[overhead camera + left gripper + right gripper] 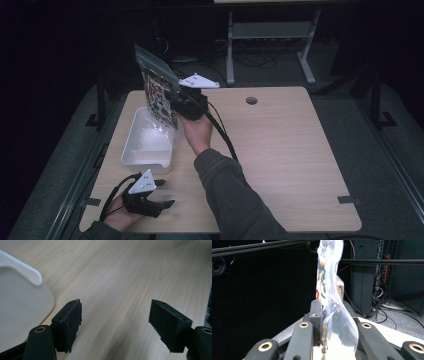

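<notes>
Above the white bin, the right gripper clamps a clear printed bag upright; its own view shows the film pinched between the jaws. Beside the bin's corner, the left gripper stands released over the surface.

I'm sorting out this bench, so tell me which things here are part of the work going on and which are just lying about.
Part of the work:
- clear plastic bag, pinched in the right claw
- white tub beneath the bag

Just about:
- left claw, open and resting on the table
- round hole in the tabletop
- grey metal stand behind the table
</notes>
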The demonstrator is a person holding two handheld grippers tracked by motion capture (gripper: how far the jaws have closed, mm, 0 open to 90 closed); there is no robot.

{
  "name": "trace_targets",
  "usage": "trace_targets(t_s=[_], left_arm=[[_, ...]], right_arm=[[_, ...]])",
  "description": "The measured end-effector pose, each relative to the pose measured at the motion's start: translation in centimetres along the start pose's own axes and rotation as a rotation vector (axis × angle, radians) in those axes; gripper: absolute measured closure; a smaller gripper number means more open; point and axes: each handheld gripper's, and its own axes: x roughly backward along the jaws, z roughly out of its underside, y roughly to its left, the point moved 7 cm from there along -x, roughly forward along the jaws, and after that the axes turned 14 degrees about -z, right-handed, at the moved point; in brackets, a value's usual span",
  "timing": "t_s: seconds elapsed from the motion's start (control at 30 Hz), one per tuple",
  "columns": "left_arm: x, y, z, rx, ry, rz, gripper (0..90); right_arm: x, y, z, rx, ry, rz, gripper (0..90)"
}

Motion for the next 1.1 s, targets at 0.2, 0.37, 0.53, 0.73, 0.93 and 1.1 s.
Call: trace_targets(t_s=[0.2, 0.37, 0.53, 0.73, 0.93, 1.1], left_arm=[[-0.1, 0.1, 0.1, -0.002, 0.001, 0.004, 25.7], [-0.1, 0.2, 0.1, 0.0, 0.0, 0.004, 25.7], [-0.1, 0.3, 0.1, -0.002, 0.0, 0.004, 25.7], [0.0, 0.4, 0.1, 0.011, -0.008, 0.003, 25.7], [0.0, 0.3, 0.1, 0.01, -0.007, 0.001, 25.7], [-0.1, 0.3, 0.1, 0.011, -0.007, 0.002, 25.6]], right_arm=[[-2.1, 0.5, 0.4, 0.012, 0.01, 0.006, 75.2], [-3.5, 0.7, 0.9, 0.013, 0.02, 0.01, 75.2], [-4.6, 0.6, 1.5, 0.007, 0.023, 0.025, 75.2], [-5.5, 0.5, 2.2, -0.001, 0.025, 0.046, 75.2], [-6.5, 0.5, 3.2, 0.011, 0.041, 0.056, 75.1], [-7.1, 0.5, 4.1, 0.011, 0.054, 0.064, 75.1]])
